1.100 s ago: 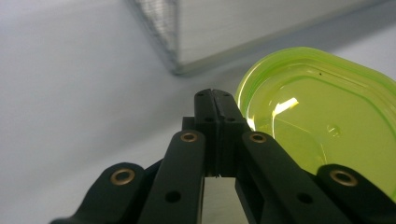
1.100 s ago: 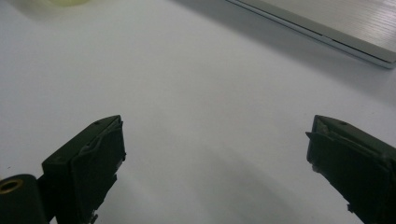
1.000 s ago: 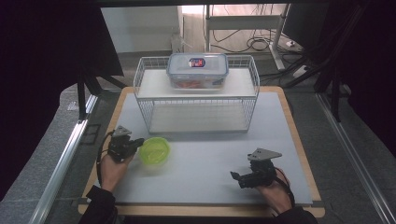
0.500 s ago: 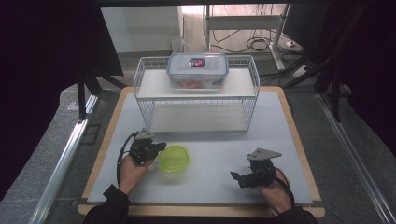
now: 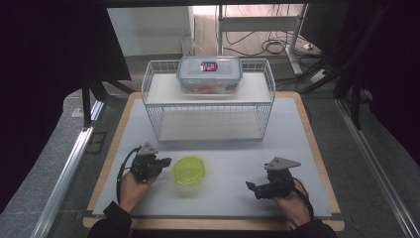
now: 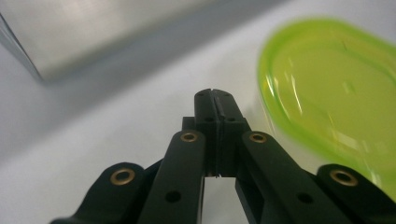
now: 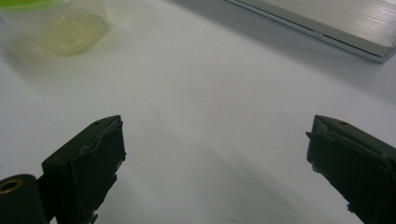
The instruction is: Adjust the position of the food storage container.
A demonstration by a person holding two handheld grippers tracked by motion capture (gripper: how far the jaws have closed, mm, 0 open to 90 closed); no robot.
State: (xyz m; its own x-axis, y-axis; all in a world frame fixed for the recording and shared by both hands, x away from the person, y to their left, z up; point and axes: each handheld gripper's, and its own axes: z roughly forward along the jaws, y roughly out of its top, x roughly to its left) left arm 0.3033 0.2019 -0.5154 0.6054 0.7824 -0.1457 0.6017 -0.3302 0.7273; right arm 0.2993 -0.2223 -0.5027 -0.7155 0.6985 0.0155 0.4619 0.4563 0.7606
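Observation:
A lime-green translucent bowl [image 5: 189, 170] stands on the white mat, front centre. My left gripper [image 5: 165, 161] lies just left of the bowl, its jaws pressed together with nothing between them. In the left gripper view the shut tips [image 6: 215, 95] point past the green rim [image 6: 336, 88], which lies to their right. My right gripper [image 5: 252, 187] rests on the mat at the front right, well apart from the bowl. Its pads [image 7: 95, 158] stand wide apart over bare mat, and the bowl [image 7: 70, 23] is far off at the upper left.
A white wire rack [image 5: 208, 106] stands at the back of the mat, with a clear lidded box [image 5: 209, 74] on its top shelf. The rack's base edge [image 7: 322, 28] is ahead of the right gripper. A wooden board edge [image 5: 317, 144] frames the mat.
The left hand and the green bowl moved right together toward the mat's centre, and the gripper has since drawn slightly back from the bowl. The right gripper stayed put.

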